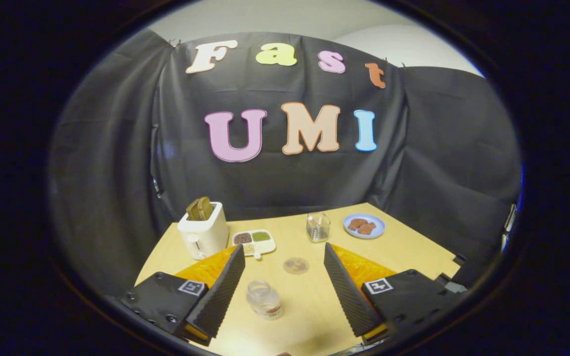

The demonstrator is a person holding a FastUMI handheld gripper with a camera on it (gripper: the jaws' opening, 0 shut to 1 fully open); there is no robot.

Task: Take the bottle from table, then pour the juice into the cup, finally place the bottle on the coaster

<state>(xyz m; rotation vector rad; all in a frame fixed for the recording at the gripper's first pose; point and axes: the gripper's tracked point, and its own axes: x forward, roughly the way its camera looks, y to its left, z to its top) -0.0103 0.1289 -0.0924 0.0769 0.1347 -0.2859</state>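
A booth hung with black cloth encloses a pale wooden table [403, 252], which takes up the lower middle of the frame. The gripper [285, 289] hovers above its near edge with its jaws spread wide and nothing between them but air; their inner faces are ribbed, which should help them bite on a smooth wall.

The bottle [264, 298] stands upright on the table low in the frame, between the jaws and a little nearer the left one, touching neither. It is a short, clear, round jar-like thing with an open mouth and a little liquid at the bottom. Judging by this, the grasp has not begun and the jaws are lined up to straddle it.

Beyond the bottle, near the frame's centre, lies the coaster [296, 265], a small flat disc. Further back stands the cup [318, 227], clear and straight-sided. Cup and coaster sit roughly in line ahead of the bottle, so the pour and the set-down should need only short reaches.

At left centre is a white toaster [204, 233] with bread in its slot, beside it a divided white tray [255, 242], and right of centre a blue plate [364, 226] of brown pieces.
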